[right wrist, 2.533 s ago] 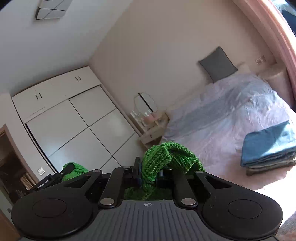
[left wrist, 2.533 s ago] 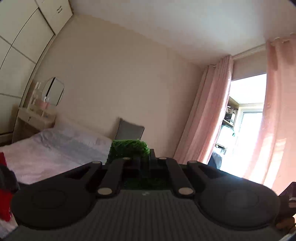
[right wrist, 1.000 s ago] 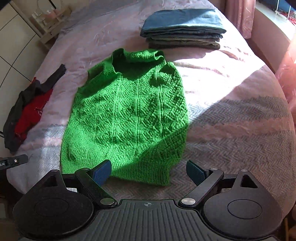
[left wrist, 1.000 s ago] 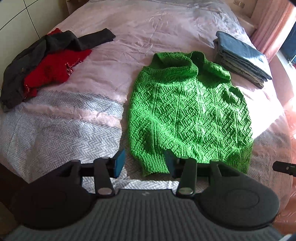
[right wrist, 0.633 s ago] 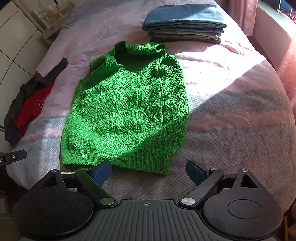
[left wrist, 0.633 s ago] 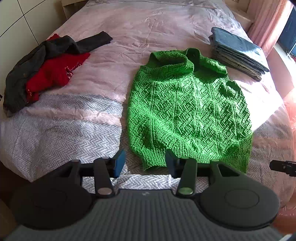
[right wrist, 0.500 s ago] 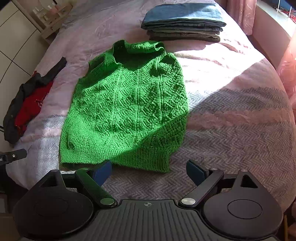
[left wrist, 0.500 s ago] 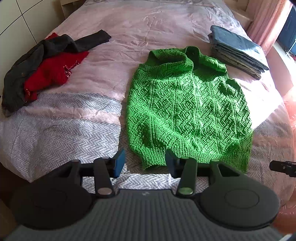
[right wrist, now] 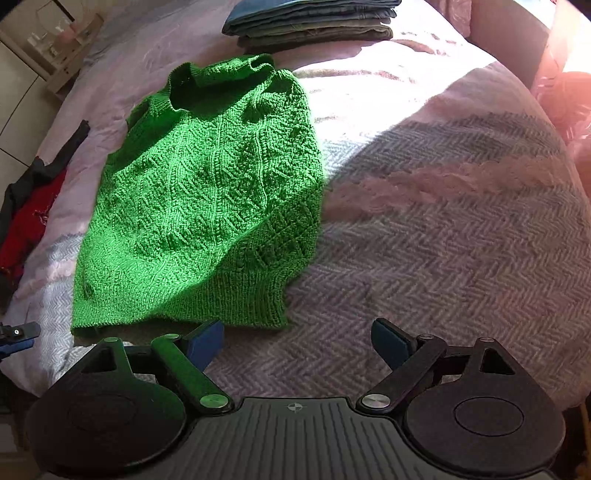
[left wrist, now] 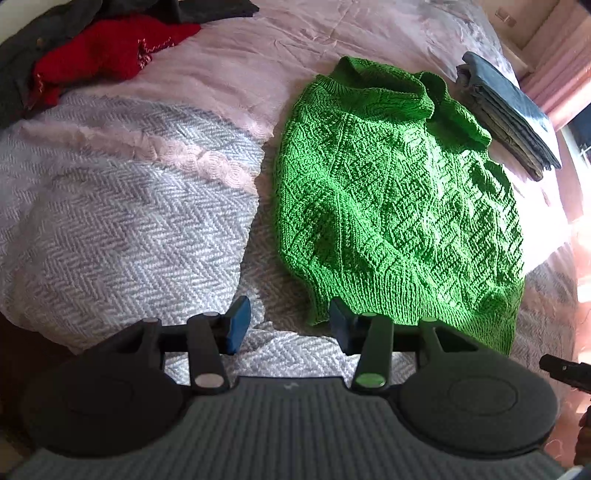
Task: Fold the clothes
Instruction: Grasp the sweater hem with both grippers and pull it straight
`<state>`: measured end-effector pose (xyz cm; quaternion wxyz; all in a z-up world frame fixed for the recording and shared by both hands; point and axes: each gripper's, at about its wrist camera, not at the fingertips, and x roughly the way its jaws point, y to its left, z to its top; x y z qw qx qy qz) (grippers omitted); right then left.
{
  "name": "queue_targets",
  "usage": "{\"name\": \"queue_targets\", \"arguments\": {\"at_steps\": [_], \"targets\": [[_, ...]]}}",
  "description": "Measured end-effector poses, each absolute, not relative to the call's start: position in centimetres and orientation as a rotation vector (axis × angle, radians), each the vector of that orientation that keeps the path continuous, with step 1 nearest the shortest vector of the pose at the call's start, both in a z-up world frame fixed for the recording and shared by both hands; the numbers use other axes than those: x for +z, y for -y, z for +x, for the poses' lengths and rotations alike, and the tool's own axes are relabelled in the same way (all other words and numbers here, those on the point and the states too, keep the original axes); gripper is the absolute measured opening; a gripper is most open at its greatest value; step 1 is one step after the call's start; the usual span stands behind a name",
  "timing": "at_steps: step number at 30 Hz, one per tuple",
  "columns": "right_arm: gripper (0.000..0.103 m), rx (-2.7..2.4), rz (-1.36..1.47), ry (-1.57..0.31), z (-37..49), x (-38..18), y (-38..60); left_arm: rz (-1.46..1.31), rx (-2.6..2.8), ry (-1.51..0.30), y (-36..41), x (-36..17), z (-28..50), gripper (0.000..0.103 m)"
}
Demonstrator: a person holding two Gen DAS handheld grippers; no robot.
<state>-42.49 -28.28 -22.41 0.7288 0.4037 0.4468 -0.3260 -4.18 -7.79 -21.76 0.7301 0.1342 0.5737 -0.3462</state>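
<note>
A green knitted sweater lies spread flat on the bed, collar toward the head end and hem at the near edge, over a herringbone blanket. The left gripper hangs at the hem's left corner, jaws wide and empty; its right pad sits just beside the corner of the hem, though contact cannot be confirmed. The right gripper hangs at the hem's right corner, jaws spread wider still and holding nothing; its left pad lies just below the hem, while its right pad stands over bare blanket, well clear of the knit.

One green sweater is in view. Beyond its collar, toward the far right corner of the bed, sits one stack of folded clothes, a blue piece on top; the layers are too compressed to count. At the far left edge lies one heap of a red garment and a dark grey garment. No legible brand or writing shows.
</note>
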Motion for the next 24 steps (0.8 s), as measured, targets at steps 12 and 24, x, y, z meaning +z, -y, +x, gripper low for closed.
{"name": "queue_targets", "arguments": {"at_steps": [12,24], "targets": [[0.052,-0.593,1.075,-0.76,-42.4,-30.2,31.2,-0.15,-0.842,-1.401,6.3,-30.0,0.0,0.04],[0.006,-0.569,1.254,-0.633,-40.6,-30.5,35.1,-0.138,-0.885,-1.415,10.9,-30.0,1.9,0.005]]}}
